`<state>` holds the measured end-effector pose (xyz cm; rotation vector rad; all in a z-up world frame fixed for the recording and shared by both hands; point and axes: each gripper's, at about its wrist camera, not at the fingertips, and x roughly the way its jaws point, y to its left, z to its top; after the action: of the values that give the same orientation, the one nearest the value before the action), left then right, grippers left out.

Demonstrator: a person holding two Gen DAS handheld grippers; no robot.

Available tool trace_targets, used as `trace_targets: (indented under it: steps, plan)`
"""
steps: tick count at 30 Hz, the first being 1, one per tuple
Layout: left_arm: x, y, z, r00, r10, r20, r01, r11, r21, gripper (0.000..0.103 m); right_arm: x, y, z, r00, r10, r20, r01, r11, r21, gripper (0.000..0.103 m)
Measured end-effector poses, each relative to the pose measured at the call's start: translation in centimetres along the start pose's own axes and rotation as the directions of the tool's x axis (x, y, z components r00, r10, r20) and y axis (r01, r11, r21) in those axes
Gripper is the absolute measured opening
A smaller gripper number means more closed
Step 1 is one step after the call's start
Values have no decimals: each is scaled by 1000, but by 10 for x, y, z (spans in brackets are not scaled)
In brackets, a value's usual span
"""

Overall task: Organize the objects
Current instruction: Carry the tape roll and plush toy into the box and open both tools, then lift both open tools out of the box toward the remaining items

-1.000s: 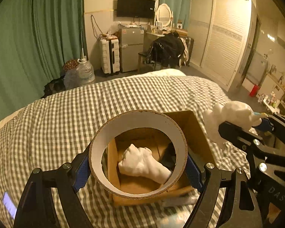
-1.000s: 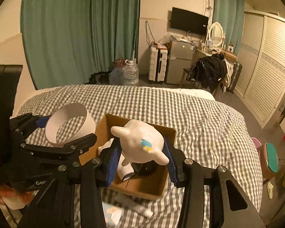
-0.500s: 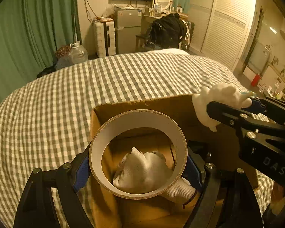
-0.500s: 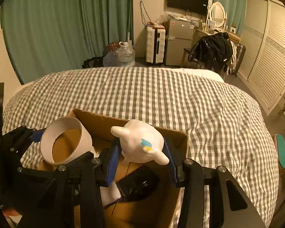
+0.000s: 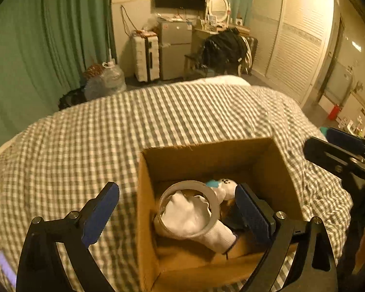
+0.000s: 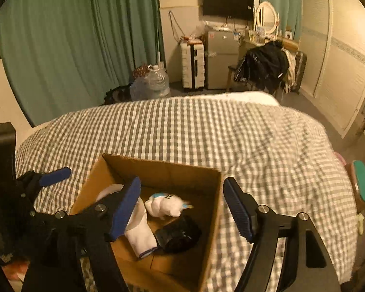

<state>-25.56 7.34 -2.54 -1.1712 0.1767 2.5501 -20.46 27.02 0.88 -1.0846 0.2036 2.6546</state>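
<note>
An open cardboard box (image 5: 206, 155) (image 6: 163, 170) sits on the checked bed. Inside lie a white tape ring (image 5: 213, 200), a white glove (image 5: 194, 216) (image 6: 141, 238), a white plush toy with a blue mark (image 5: 225, 187) (image 6: 165, 204) and a black object (image 6: 180, 233). My left gripper (image 5: 177, 209) is open and empty above the box's left wall. My right gripper (image 6: 182, 204) is open and empty above the box's right side.
The checked bedspread (image 5: 133, 121) (image 6: 231, 133) stretches far beyond the box. Green curtains (image 6: 73, 36), a water jug (image 6: 155, 80), a white suitcase (image 6: 192, 65), a small fridge (image 6: 221, 58) and a chair with dark clothes (image 6: 265, 65) stand past the bed.
My left gripper opened and let the tape ring drop into the box. My right gripper opened and let the plush toy drop into the box. Both grippers drew back slightly.
</note>
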Motion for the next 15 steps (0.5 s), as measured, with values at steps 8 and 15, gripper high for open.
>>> trace_targets:
  steps: [8, 15]
  plan:
    - [-89, 10, -7, 996, 23, 81, -20, 999, -29, 99, -99, 11, -6, 996, -15, 93, 17, 1000, -23, 81]
    - [-141, 18, -32, 992, 53, 112, -50, 998, -29, 99, -167, 35, -39, 991, -21, 131, 28, 998, -57, 82]
